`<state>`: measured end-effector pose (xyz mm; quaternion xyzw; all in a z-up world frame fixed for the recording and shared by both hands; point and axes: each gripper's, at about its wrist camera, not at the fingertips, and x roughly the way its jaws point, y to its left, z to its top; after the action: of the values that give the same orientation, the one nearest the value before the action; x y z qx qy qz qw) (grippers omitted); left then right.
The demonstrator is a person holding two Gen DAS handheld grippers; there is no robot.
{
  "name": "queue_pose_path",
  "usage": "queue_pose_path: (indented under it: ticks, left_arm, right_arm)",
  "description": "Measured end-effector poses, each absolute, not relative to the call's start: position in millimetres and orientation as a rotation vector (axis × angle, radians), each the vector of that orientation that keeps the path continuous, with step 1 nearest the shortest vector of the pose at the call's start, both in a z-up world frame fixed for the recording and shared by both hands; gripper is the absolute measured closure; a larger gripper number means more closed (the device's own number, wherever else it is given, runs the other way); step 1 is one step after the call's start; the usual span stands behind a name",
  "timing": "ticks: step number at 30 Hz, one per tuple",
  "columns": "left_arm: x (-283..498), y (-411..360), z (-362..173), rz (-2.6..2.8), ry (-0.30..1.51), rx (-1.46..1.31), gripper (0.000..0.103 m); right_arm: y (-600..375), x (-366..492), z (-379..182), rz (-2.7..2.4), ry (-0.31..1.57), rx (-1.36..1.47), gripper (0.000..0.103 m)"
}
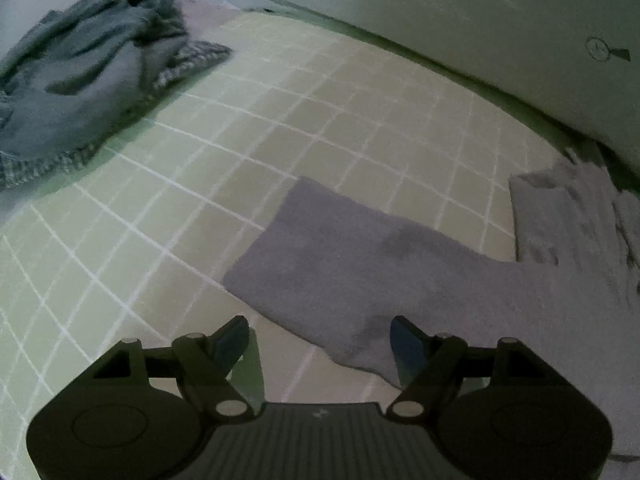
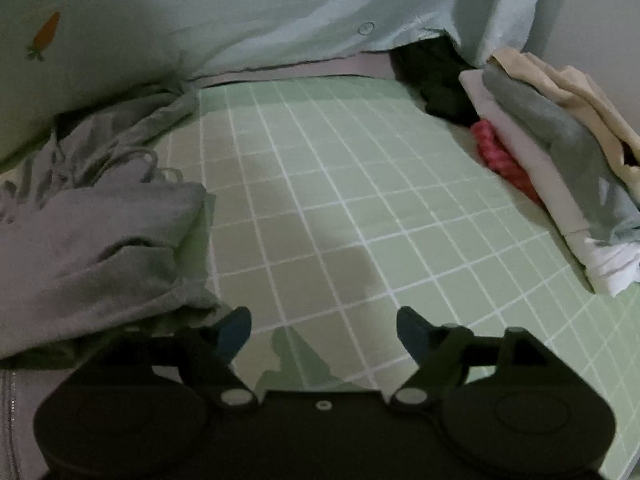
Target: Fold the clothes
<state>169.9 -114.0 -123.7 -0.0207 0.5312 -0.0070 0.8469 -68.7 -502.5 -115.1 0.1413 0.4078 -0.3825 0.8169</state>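
A grey garment (image 1: 400, 264) lies on the green checked sheet (image 1: 280, 120), one sleeve stretched flat toward the left. My left gripper (image 1: 320, 340) hovers open over the sleeve's near edge, pads apart with the cloth below them. In the right wrist view the same grey garment (image 2: 92, 240) lies bunched at the left, with drawstrings showing. My right gripper (image 2: 324, 332) stands open over the bare sheet (image 2: 360, 200), nothing between its fingers; its left finger is close beside the grey fabric.
A crumpled blue-grey knit garment (image 1: 88, 80) lies at the far left. A stack of folded clothes (image 2: 552, 168) sits at the right, with a dark item (image 2: 436, 80) behind it. A pale carrot-print pillow or duvet (image 2: 160, 20) borders the far side.
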Motion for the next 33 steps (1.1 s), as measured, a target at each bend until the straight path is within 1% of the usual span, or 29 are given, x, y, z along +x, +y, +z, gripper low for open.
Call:
queue_pose_path:
  ticks: [4,6,7,8,9,10,11,13,20,24,25,27,30,32,33]
  left_arm:
    - [177,-107,-129,-0.004,1.125,-0.076,0.024]
    - [179,-109,-129,-0.015,1.111,-0.070,0.027]
    - [179,-113,-128,-0.024,1.101,-0.056,0.039]
    - [178,-116,-127,-0.038,1.086,-0.041,0.054]
    - [178,-119,-126,-0.053,1.077,-0.037,0.061]
    - [178,-121,-125,-0.070,1.075,-0.043,0.077]
    - [177,-123,-124,-0.083,1.069,-0.050,0.084]
    - [177,-129,-120,-0.107,1.054,-0.065,0.088]
    - [168,-178,-84,-0.284,0.974,-0.049,0.090]
    - [154,-227,-61,-0.449,0.924,-0.004,0.092]
    - [149,-240,-56,-0.494,0.914,0.007,0.094]
    - [138,-264,-54,-0.567,0.913,0.043,0.094]
    - [122,-296,-55,-0.657,0.924,0.103,0.085]
    - [117,-300,-57,-0.662,0.944,0.120,0.060]
    - [115,-297,-58,-0.656,0.951,0.117,0.054]
  right_arm:
    - [-498,-59,-118,-0.767,0.896,0.283,0.021]
    - [-491,-53,-118,-0.739,0.907,0.266,0.021]
    - [-489,-51,-117,-0.726,0.909,0.251,0.021]
    - [-487,-49,-117,-0.714,0.912,0.238,0.021]
    - [-485,-48,-116,-0.709,0.914,0.227,0.021]
    - [-483,-47,-116,-0.704,0.915,0.216,0.021]
    - [-482,-46,-116,-0.703,0.917,0.212,0.021]
    - [-482,-46,-115,-0.704,0.918,0.211,0.021]
    - [-487,-54,-115,-0.736,0.900,0.253,0.021]
    - [-493,-61,-115,-0.756,0.884,0.288,0.021]
    - [-494,-63,-115,-0.761,0.878,0.296,0.021]
    - [-498,-67,-114,-0.780,0.868,0.307,0.021]
    - [-502,-70,-112,-0.813,0.861,0.290,0.021]
    - [-504,-73,-110,-0.822,0.849,0.297,0.021]
    - [-504,-73,-109,-0.821,0.843,0.296,0.021]
